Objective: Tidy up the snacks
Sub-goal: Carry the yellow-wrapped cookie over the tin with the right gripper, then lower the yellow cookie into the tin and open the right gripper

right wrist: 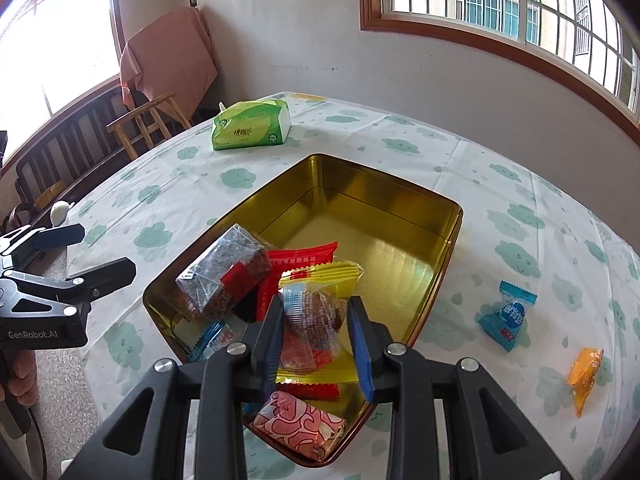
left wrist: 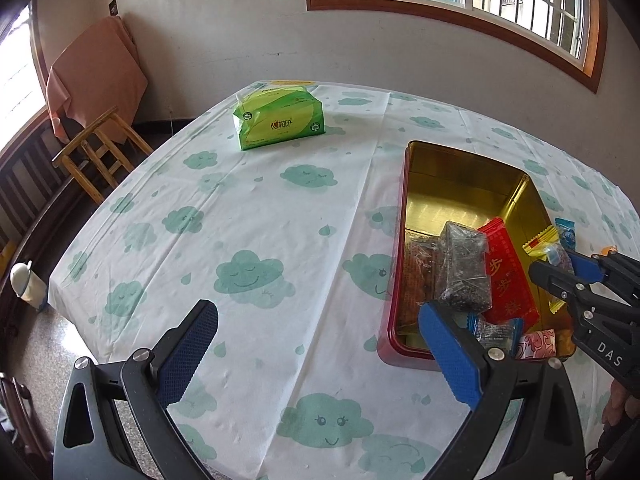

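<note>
Right tool, nearest the lens, clamped on a clear-wrapped snack and poised over the near end of the gold tin, just above a yellow packet. Largest first: table under a cloud-print cloth, carrying the tin, which stands mostly bare at its far end and crowded at the near end. Beyond it, well apart, a green tissue pack. Inside the tin, a clear block of dark snack leaning on a red packet, plus a pink patterned packet at the near rim. Outside the tin, to the right on the cloth, a blue candy and farther right an orange candy, both yet to be gathered. Left tool spread wide and holding nothing, hanging beside the tin's left wall. Likely trouble: slippery wrapper sliding from the pads if squeezed only at its loose edge; a release this near the rim letting the snack skid off the piled packets and over the side; the two tools knocking together, being close across the tin. Probably safer let go farther in, over bare gold floor.
</note>
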